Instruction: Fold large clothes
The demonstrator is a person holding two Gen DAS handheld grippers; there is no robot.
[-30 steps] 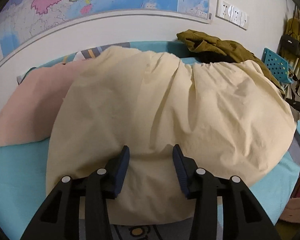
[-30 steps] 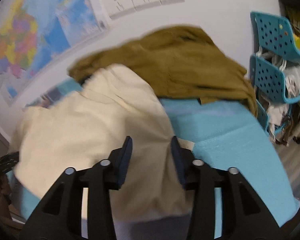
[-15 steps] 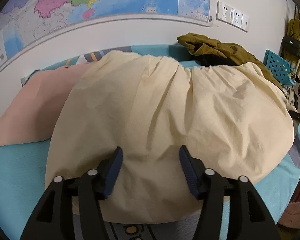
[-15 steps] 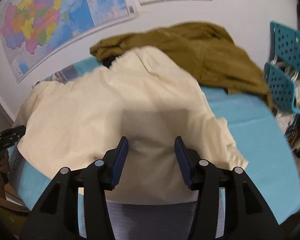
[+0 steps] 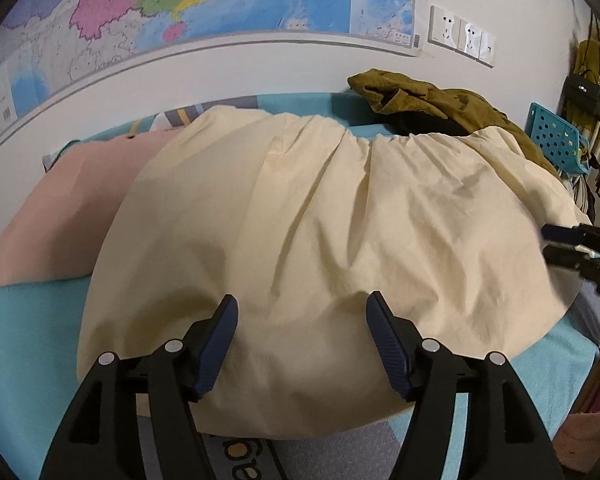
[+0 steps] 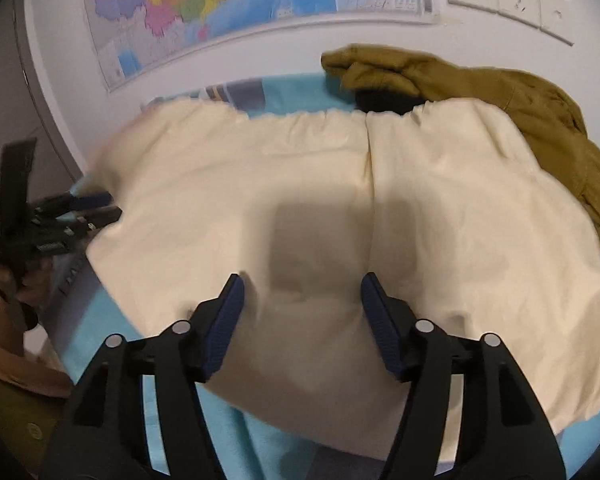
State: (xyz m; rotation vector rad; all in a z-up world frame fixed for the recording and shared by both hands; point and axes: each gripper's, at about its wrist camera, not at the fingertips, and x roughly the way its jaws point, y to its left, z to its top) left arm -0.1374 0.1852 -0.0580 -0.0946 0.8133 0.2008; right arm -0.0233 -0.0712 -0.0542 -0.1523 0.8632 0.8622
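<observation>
A large cream-yellow garment (image 5: 320,232) lies spread on the turquoise bed (image 5: 32,344), its gathered waistband toward the wall. It also shows in the right wrist view (image 6: 340,208). My left gripper (image 5: 302,320) is open and empty, just above the garment's near edge. My right gripper (image 6: 302,300) is open and empty over the near part of the garment. The right gripper shows at the right edge of the left wrist view (image 5: 576,240), and the left gripper shows at the left edge of the right wrist view (image 6: 68,212).
An olive-brown garment (image 5: 432,100) is heaped at the back right by the wall; it also shows in the right wrist view (image 6: 500,88). A pink garment (image 5: 64,216) lies at the left. Turquoise baskets (image 5: 556,140) stand at the far right. A map (image 5: 180,4) hangs on the wall.
Both grippers have opened wider and let go of the cream garment, which now lies flatter on the bed. The right gripper has swung left and pulled back.
</observation>
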